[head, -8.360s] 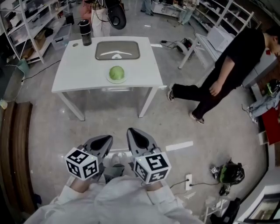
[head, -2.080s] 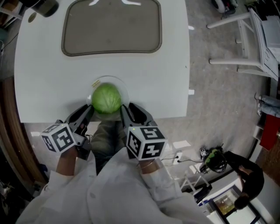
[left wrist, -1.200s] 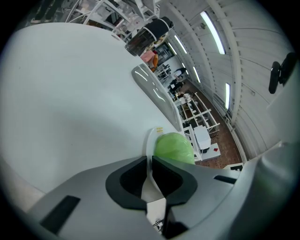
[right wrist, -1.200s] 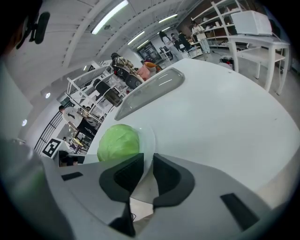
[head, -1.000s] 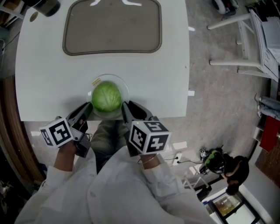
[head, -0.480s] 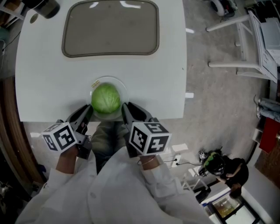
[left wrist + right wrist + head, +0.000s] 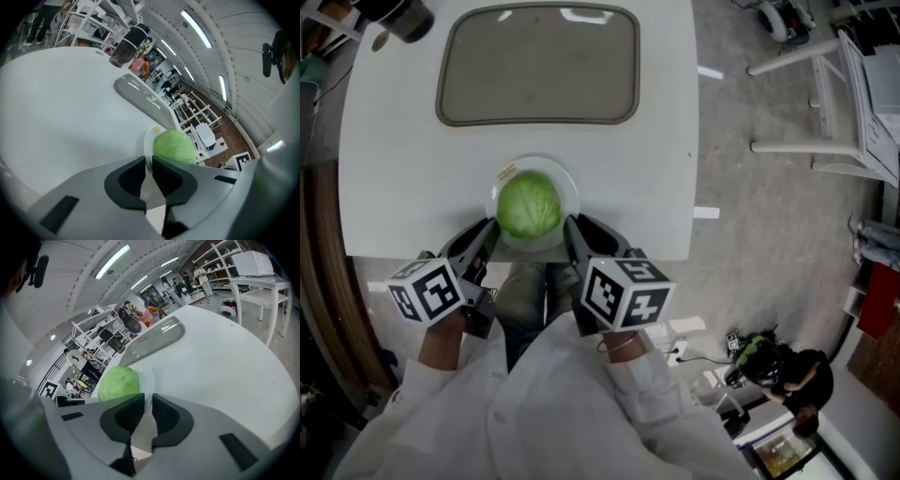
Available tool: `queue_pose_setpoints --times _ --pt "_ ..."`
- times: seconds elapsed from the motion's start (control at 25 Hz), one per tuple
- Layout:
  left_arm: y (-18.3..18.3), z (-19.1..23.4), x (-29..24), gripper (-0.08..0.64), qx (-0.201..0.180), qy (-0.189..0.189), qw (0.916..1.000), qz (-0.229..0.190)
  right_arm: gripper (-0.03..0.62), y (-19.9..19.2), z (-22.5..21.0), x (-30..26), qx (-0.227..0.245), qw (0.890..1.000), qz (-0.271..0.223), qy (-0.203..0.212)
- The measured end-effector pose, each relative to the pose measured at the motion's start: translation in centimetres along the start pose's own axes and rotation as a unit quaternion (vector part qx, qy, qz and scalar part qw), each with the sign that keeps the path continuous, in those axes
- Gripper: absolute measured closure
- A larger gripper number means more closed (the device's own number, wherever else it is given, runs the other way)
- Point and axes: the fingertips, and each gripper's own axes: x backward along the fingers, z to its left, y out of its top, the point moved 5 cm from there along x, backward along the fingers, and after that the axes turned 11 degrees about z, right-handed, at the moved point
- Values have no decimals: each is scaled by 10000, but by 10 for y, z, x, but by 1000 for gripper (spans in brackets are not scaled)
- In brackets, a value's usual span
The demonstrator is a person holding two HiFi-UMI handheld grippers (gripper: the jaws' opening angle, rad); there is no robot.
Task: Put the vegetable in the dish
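Note:
A round green cabbage point(image 7: 529, 208) sits on a small white plate point(image 7: 570, 192) near the front edge of the white table point(image 7: 666, 141). My left gripper point(image 7: 492, 228) is at the plate's near left rim and my right gripper point(image 7: 570, 225) at its near right rim. In the left gripper view the jaws point(image 7: 149, 164) stand almost together with the plate's rim point(image 7: 149, 140) running into the slit, and the cabbage point(image 7: 173, 146) lies just beyond. The right gripper view shows the same: jaws point(image 7: 148, 401) pinched on the rim point(image 7: 151, 376), cabbage point(image 7: 118, 383) to the left.
A shallow grey rectangular tray point(image 7: 537, 66) lies at the far side of the table. A dark tumbler point(image 7: 398, 17) stands at the far left corner. Right of the table there is bare floor with white furniture legs point(image 7: 806, 103).
Since the earliest frame I have come up to the table and both grippers have reached the plate. Over the last second they stay at its rim; only the view shifts slightly.

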Motion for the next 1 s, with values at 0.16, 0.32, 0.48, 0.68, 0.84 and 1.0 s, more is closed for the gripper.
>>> queue_pose_setpoints --times 0.16,0.32,0.48,0.68,0.84,1.0 --pt "5 -7 0 518 26 -5 10000 -87 532 9 0 5 84 10000 -18 41" --pt "19 -14 -10 518 57 -40 9998 -169 532 26 -6 9 107 9999 -79 77" --pt "35 -17 -8 520 4 -91 9996 -259 532 40 0 8 125 9998 -153 74" --pt "62 -15 -5 519 -1 -125 9997 -218 532 67 12 0 101 9996 -250 31" --pt "92 -13 -7 518 -85 -119 9998 -144 532 93 19 -9 71 9994 -331 8" --pt "131 -10 -11 518 -255 -103 9995 -137 532 123 26 -23 57 9991 -427 -3"
